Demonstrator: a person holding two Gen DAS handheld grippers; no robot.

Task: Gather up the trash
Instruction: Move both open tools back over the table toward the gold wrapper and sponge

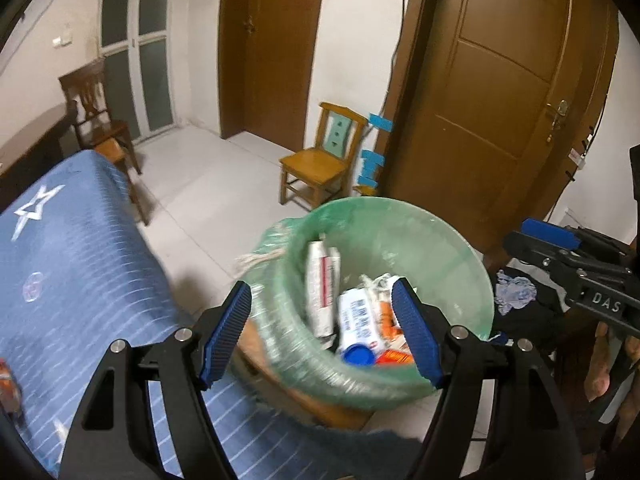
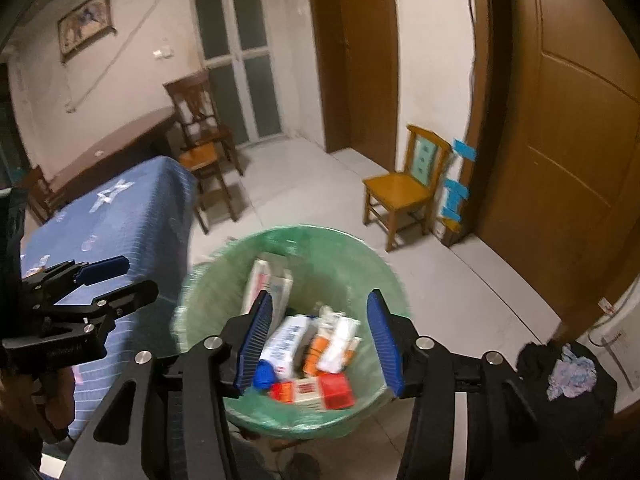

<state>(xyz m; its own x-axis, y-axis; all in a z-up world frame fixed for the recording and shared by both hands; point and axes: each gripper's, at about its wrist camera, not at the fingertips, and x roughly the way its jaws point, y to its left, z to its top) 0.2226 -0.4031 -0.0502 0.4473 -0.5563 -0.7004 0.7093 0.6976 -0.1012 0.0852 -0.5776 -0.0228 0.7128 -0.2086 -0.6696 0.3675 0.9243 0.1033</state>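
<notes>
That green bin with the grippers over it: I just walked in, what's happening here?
A person is collecting trash with two handheld grippers. The left gripper and right gripper are both open and empty above the green-lined bin. Boxes and a tube already lie inside it, beside the blue bed.

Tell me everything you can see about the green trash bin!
The trash bin is round and open at the top, with no lid in sight, lined with a thin, see-through green plastic bag folded over its rim and bunched on one side. It stands upright beside the blue-covered bed. Inside lie white boxes, a white bottle with a blue cap, and orange and red packets. Both open grippers hover above it, not touching.
</notes>
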